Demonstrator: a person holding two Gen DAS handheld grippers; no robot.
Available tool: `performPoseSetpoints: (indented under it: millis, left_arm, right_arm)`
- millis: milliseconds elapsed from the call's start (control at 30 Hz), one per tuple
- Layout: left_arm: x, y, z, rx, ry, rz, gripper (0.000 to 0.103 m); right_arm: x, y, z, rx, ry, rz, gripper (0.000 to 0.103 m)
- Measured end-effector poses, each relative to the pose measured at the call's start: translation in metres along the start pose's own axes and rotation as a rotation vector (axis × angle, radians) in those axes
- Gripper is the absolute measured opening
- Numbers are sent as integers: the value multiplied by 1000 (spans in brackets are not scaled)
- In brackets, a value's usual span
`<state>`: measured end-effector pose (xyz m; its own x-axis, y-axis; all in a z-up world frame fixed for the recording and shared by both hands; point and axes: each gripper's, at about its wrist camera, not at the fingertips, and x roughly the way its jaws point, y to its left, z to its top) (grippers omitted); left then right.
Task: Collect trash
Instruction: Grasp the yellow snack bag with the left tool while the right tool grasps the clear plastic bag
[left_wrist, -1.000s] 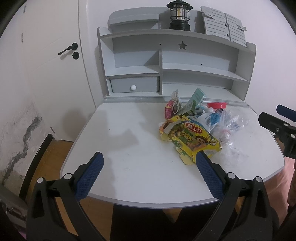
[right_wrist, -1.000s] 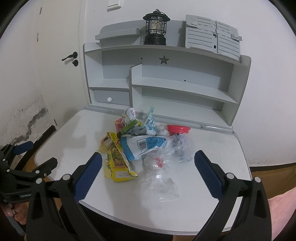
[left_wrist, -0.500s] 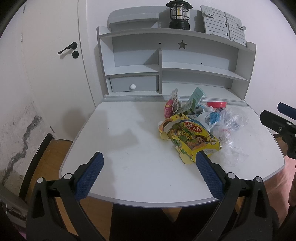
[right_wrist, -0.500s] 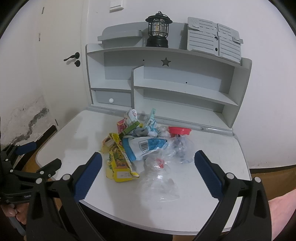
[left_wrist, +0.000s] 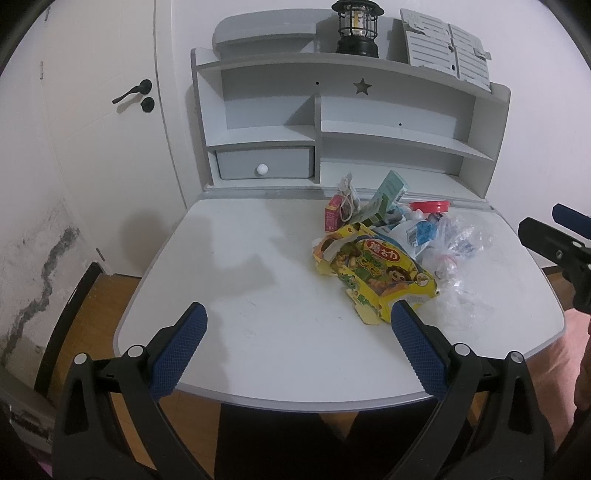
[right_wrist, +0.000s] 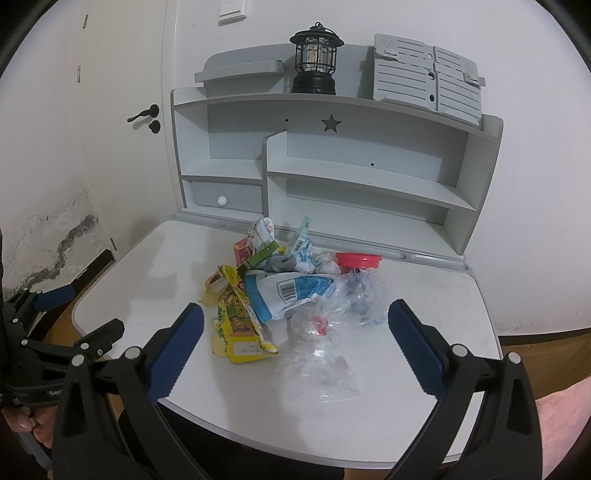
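Observation:
A heap of trash lies on the white desk. It holds a torn yellow snack box, a blue and white pouch, clear plastic bags, a small pink carton, a green carton and a red lid. My left gripper is open above the desk's front edge, left of the heap. My right gripper is open in front of the bags, holding nothing.
A grey shelf unit with a small drawer stands at the back of the desk, a black lantern on top. A white door is at the left. Wooden floor shows beside the desk.
Both grippers have shifted slightly and stay open. The right view has crept a little nearer the heap. Nothing on the desk has moved.

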<state>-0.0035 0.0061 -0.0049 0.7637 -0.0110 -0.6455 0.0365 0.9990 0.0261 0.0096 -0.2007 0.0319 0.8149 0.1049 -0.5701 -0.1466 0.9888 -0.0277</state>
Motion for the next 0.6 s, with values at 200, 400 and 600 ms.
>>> performPoseSetpoints:
  millis: [200, 400, 600]
  left_arm:
    - [17, -11, 4, 5, 39, -57, 97]
    - [64, -47, 26, -58, 136, -187, 97]
    - [114, -76, 36, -93, 228, -202, 97]
  right_arm:
    - [7, -18, 1, 53, 19, 29, 97]
    - [22, -59, -7, 153, 67, -14, 97]
    - [28, -88, -21, 198, 99, -62, 97]
